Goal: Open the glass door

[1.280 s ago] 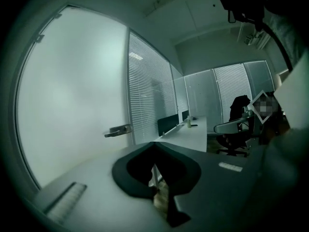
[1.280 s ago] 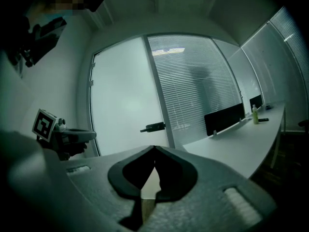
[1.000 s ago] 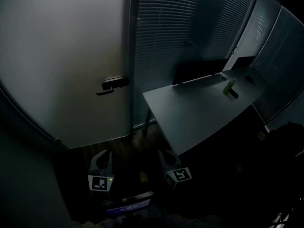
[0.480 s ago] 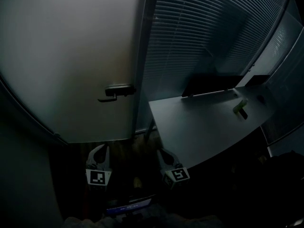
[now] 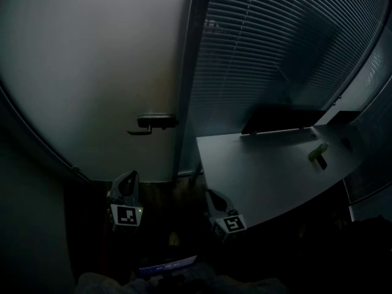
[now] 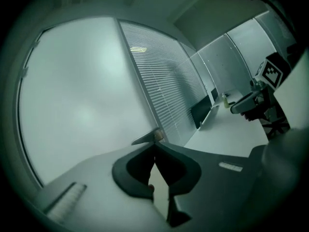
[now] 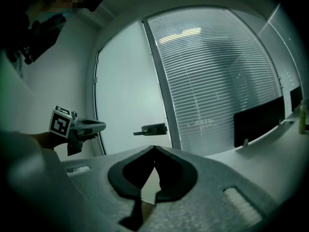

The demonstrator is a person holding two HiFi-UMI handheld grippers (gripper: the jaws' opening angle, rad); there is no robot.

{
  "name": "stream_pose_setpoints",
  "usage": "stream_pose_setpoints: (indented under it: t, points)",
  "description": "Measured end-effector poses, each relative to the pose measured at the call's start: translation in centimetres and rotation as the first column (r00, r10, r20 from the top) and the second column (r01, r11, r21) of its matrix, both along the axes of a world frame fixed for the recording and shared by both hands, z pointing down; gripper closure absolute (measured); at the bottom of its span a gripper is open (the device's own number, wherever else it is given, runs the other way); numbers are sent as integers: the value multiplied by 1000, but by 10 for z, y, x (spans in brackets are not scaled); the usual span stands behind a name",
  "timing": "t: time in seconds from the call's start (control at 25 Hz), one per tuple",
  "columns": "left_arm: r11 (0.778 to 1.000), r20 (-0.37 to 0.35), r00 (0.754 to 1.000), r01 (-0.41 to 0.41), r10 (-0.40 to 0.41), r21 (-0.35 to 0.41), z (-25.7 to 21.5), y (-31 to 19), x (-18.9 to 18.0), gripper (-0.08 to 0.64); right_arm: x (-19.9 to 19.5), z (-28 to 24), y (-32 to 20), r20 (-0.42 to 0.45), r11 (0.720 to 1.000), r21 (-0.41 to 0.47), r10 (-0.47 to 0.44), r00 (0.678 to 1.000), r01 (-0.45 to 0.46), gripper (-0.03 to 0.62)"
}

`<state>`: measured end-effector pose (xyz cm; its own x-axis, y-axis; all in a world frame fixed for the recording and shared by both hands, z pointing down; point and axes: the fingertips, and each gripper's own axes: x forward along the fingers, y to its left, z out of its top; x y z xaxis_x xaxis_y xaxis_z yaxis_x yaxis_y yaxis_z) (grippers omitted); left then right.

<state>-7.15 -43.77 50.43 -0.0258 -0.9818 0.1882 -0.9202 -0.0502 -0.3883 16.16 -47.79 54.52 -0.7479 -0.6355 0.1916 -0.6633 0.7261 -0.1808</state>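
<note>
Facing glass door [image 5: 92, 72], desk [image 5: 269, 170] beside, left gripper [image 5: 129, 178], right gripper [image 5: 214, 196], fingers [image 7: 128, 174] pressed together, empty

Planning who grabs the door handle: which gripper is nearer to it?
Left. The left gripper sits below the handle; the right gripper is lower and farther right, beside the desk.

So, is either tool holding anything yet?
Nothing is held: the left tool and right tool are shut and empty, clear of the door handle.
</note>
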Motion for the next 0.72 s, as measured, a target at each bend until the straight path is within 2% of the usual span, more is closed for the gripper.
stream_pose_setpoints:
  t: [0.24,0.4,0.6,0.72]
  points:
    - [999,193,981,-26,31,-31,1,-27,-8,546,5,4,-5,20,1000,-27,6,1000,-6,591]
    - [998,376,925,-48,63,-49,2,-47,-12,532,5,11,-5,10,999,-32,24,1000,-23,591]
    - [991,453,883,-83,124,-109,18,-69,-17,489,5,13,-5,31,997,-41,68,997,-66,591]
    - [985,538,829,-85,153,-150,30,-86,-24,477,4,18,-11,26,995,-49,90,996,-89,591]
